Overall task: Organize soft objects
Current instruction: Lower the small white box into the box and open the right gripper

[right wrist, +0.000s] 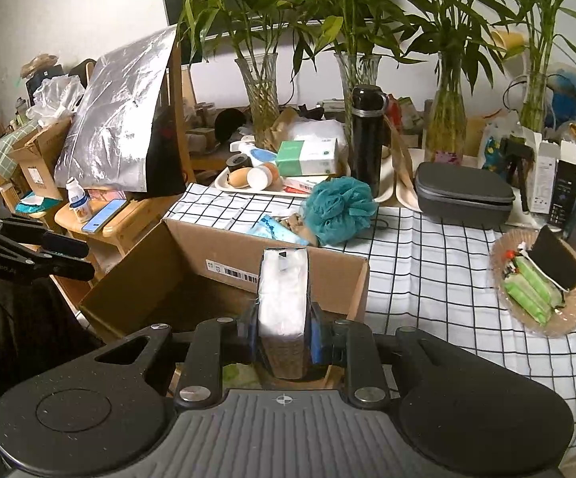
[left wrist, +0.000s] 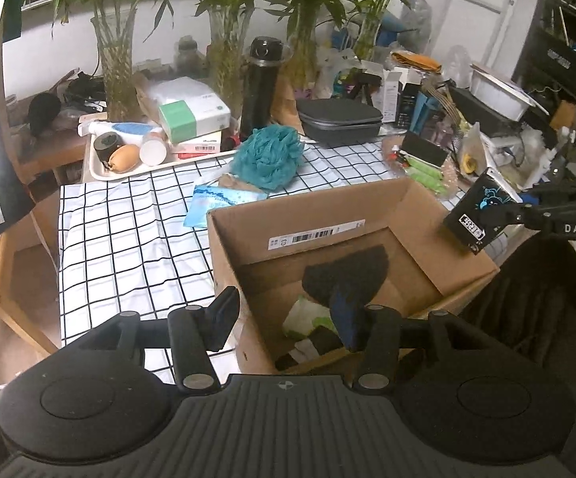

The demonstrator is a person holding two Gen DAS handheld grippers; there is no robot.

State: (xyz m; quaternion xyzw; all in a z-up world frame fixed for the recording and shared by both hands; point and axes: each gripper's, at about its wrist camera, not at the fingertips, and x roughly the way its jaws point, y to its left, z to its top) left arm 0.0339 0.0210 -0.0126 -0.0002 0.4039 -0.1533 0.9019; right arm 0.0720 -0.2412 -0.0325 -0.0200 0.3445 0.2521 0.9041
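Over the open cardboard box [left wrist: 427, 275] at the near edge of the tabletop [left wrist: 128, 239], both grippers hover. Right gripper [right wrist: 284, 338] has its fingers clamped on a tissue pack [right wrist: 284, 294], black wrapper with white tissue showing, held upright just above the box's near side; from the left wrist view the same pack [left wrist: 479, 215] sits over the box's right wall. Left gripper [left wrist: 288, 314] has fingers spread wide, nothing between them, one finger outside the box's left wall and the other over the box interior. Inside the box: a black sponge-like piece [left wrist: 347, 275] and some green-white soft packs [left wrist: 307, 318] on the bottom. Barcode label [left wrist: 315, 235] on the far inner wall.

Behind the box on the checked cloth: teal bath pouf [left wrist: 268, 157], and a blue wet-wipes pack [left wrist: 216, 201] just beside the box's far corner. To the right, a shallow dish [right wrist: 542, 279] holds green tissue packs [right wrist: 526, 290] with a black sponge [right wrist: 556, 263] leaning on them. Grey zip case [right wrist: 463, 195], black flask [right wrist: 367, 135], a tray [right wrist: 224, 181] of clutter and vases of bamboo [right wrist: 262, 91] stand along the back.
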